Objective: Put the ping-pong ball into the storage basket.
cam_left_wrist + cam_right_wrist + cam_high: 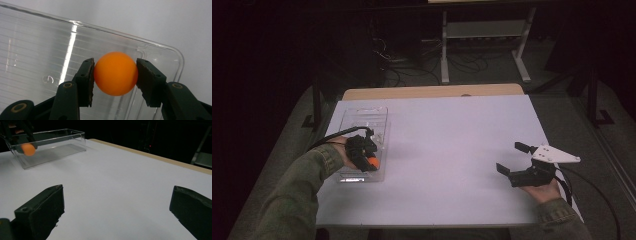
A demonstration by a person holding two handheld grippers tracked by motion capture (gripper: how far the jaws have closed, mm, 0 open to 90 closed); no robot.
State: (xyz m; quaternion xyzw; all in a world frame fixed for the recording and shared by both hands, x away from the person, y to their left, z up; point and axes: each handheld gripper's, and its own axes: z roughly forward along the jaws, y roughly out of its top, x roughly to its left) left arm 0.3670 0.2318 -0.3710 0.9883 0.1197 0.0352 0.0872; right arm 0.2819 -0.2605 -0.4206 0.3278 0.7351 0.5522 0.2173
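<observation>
You have a white tabletop (pixel 447 150) in front of you, with a strip of bare wood (pixel 432 92) showing along its far edge. 1 clear plastic container (pixel 362 120) stands on it near the left edge, its long side running away from you.

Ball (pixel 116 73): plain orange, matte, no markings. Box (pixel 37 50): clear, colourless plastic w/ fine parallel ribbing across its floor, white glare streak, a small embossed mark. Left hand-held gripper (pixel 115 77): black body, dk green-black jaws, brownish worn pads, brass-coloured pivot rings. Right hand-held gripper (pixel 516 161): black, w/ pale grey three-cornered plate on top, black cable. Surface (pixel 452 150): white w/ faint lilac cast, no pattern; light tan wood edge along far side. Sleeves (pixel 297 195): olive green, mottled. Background: near black; white-framed stand (pixel 484 30) on grey floor, black cables tangled beside it.
</observation>
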